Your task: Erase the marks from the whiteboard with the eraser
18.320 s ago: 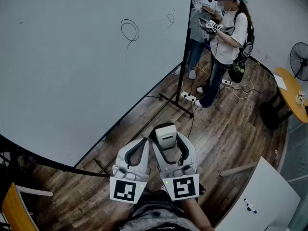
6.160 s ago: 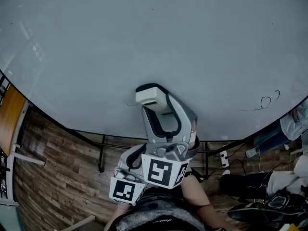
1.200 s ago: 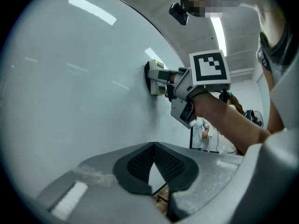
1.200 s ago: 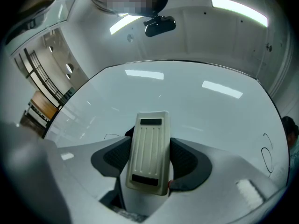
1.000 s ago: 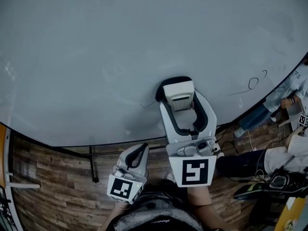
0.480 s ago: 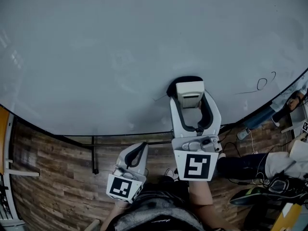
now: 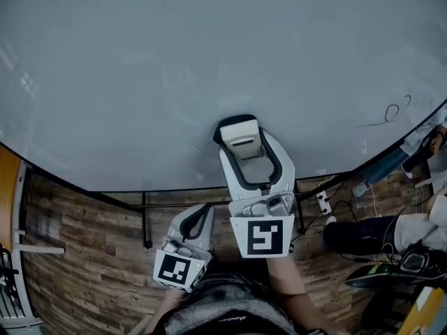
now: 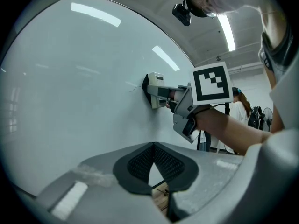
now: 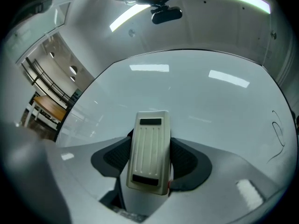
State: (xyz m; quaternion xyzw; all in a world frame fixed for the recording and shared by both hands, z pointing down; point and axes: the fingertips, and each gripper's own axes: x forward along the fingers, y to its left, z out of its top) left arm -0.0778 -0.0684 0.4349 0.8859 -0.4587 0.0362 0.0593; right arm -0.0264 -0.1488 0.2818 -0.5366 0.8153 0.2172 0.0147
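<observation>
The left gripper (image 8: 153, 161), jaws together on nothing, hangs below the whiteboard's (image 7: 140, 75) lower edge. The right gripper (image 9: 150, 164) clamps the white eraser (image 7: 238, 137), pressed flat to the board near that edge, beside a short stroke (image 7: 204, 146). A looped scribble (image 7: 392, 112) sits by the right edge.

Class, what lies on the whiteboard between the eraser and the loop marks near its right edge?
Only bare whiteboard lies between the eraser and the loop marks, as the head view shows.
</observation>
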